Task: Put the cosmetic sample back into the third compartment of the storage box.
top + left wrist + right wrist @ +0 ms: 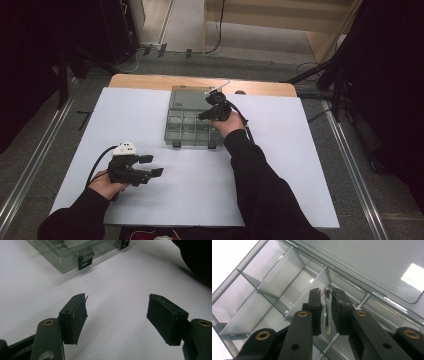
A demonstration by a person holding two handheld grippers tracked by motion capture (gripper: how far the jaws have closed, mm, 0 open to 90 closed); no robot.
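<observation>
A clear plastic organizer box (186,131) lies open in the middle of the white sheet, its lid (190,96) folded back. Thin dividers (275,277) split it into several compartments. My right gripper (206,116) hovers over the box's right side. In the right gripper view its jaws (326,293) are shut on a small clear plastic piece (327,323) with a dark core, held above a divider. My left gripper (151,166) rests low over the sheet at the near left. It stands open (117,307) with nothing between its pads, pointing towards the box's front corner (63,262).
A white sheet (150,120) covers a wooden table whose far edge (150,80) shows. Two black latches (85,261) sit on the box's front wall. The person's right sleeve (260,190) crosses the near middle of the sheet. Cables and stands surround the table on the floor.
</observation>
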